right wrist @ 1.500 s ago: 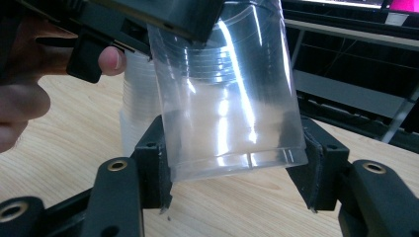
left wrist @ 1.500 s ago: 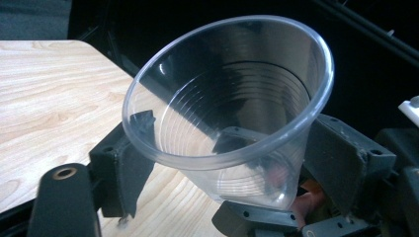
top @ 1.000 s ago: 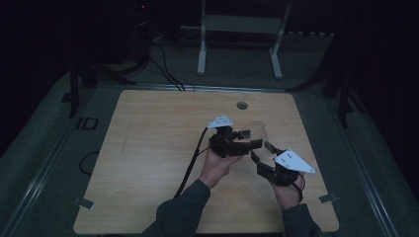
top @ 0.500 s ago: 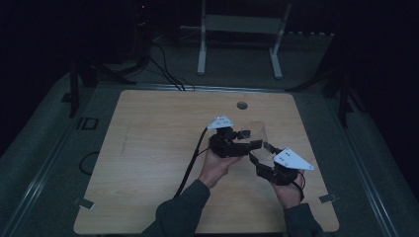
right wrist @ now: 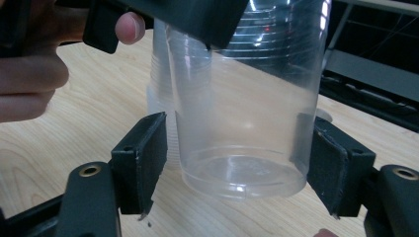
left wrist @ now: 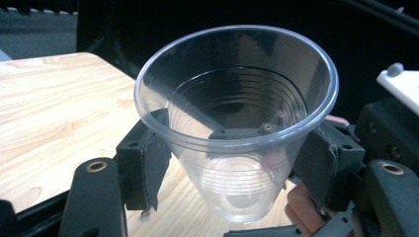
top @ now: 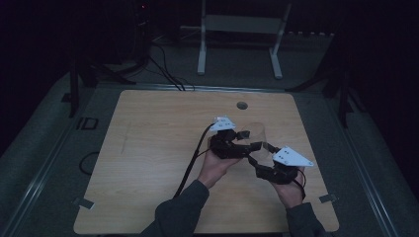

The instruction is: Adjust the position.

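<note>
Left gripper [top: 236, 144] jaws clamp the clear cup [left wrist: 237, 123]; right gripper [top: 264, 160] jaws stand wide around its base, one pad apart.

From above the person's side, the high view looks forward and down over the whole wooden table [top: 148, 163], taken from well back; both hands meet at about four o'clock from the tabletop's centre. The left gripper view rides its gripper and looks along the black jaws, very close to a clear plastic cup [left wrist: 237, 123]. The right gripper view, equally close, faces the same cup [right wrist: 247, 98] from the opposite side, low over the tabletop. All three share the cup [top: 257, 136] and the wood around it.
</note>
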The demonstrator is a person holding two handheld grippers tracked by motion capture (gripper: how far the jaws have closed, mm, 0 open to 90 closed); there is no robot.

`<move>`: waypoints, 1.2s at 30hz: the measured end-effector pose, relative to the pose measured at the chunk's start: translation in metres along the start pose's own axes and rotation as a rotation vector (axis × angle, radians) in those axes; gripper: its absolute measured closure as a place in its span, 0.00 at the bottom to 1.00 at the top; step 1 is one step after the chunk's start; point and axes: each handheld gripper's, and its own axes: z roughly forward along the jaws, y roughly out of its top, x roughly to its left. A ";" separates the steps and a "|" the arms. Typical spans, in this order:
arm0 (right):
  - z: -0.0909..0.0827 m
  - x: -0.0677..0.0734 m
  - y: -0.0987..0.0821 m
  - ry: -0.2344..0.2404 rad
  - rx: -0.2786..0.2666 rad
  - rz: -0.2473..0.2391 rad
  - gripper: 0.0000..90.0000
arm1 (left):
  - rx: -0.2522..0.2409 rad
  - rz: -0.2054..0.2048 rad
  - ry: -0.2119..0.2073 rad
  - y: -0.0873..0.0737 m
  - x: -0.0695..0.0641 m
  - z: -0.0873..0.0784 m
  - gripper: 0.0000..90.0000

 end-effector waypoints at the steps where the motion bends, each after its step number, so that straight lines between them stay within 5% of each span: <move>1: 0.000 0.000 0.000 0.002 0.001 -0.001 0.33 | 0.003 0.002 0.003 0.000 0.000 0.000 0.38; 11: 0.003 0.000 -0.002 0.013 0.033 0.006 0.44 | 0.030 0.053 0.042 -0.001 -0.003 0.001 0.36; 29: 0.005 0.005 -0.005 0.029 0.016 0.019 0.46 | -0.037 -0.020 0.022 0.000 -0.002 0.002 0.28; 36: 0.006 0.004 -0.006 0.051 0.001 0.048 0.46 | -0.055 -0.011 0.029 -0.001 -0.004 0.002 0.31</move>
